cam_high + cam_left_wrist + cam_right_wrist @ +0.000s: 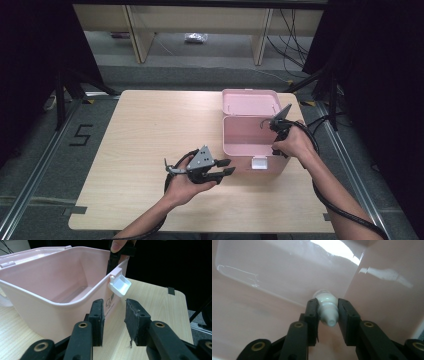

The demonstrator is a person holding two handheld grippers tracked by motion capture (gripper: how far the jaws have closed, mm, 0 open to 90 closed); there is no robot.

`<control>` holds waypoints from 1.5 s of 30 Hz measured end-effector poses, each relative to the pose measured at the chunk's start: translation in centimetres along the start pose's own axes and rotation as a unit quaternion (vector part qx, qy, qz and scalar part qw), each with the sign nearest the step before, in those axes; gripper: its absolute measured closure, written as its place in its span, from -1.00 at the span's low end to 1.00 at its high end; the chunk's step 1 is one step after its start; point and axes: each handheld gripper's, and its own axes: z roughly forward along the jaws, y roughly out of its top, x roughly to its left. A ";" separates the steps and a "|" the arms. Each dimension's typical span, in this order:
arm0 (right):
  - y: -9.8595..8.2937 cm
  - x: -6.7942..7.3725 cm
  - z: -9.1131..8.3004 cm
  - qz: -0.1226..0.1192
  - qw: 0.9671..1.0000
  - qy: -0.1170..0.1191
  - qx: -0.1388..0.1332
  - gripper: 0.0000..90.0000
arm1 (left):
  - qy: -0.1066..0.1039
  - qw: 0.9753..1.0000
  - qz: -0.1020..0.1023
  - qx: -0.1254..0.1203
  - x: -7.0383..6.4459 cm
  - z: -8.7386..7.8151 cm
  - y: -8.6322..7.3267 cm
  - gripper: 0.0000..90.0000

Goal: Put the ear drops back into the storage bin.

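An open pink plastic box (248, 134) with its lid (250, 102) folded back stands on the table's right half. My right gripper (327, 315) reaches down inside the box at its right front corner, shut on a small white bottle (326, 306) whose tip points toward the camera. The right hand (295, 142) holds that gripper over the box rim. My left gripper (227, 167) rests on its side just left of the box front, its jaws apart and holding nothing. In the left gripper view the box wall (50, 310) and its white latch (120, 285) lie ahead of the left gripper (113, 320).
The light wooden table (150, 130) has bare room left of the box and along the front edge. Black curtains (30, 60) flank both sides. Wooden furniture legs (137, 35) and cables (292, 45) stand on the floor behind. A cable (330, 200) trails from the right gripper.
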 end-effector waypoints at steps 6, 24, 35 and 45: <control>0.0 -0.1 -0.1 -0.015 1.000 -0.002 -0.006 0.50 | 0.000 1.000 -0.001 0.000 0.0 0.0 -0.1 0.49; -0.3 0.1 -1.4 -0.015 0.999 -0.001 -0.031 0.29 | -0.003 1.000 0.000 -0.006 0.0 0.0 0.0 0.48; -0.7 -1.0 -4.3 0.001 0.996 0.034 -0.081 0.28 | -0.006 1.000 -0.002 -0.007 -0.3 0.2 0.4 0.59; -0.6 -2.3 -5.9 0.036 0.986 0.025 -0.159 0.28 | -0.005 1.000 -0.015 -0.014 0.0 0.2 1.0 0.98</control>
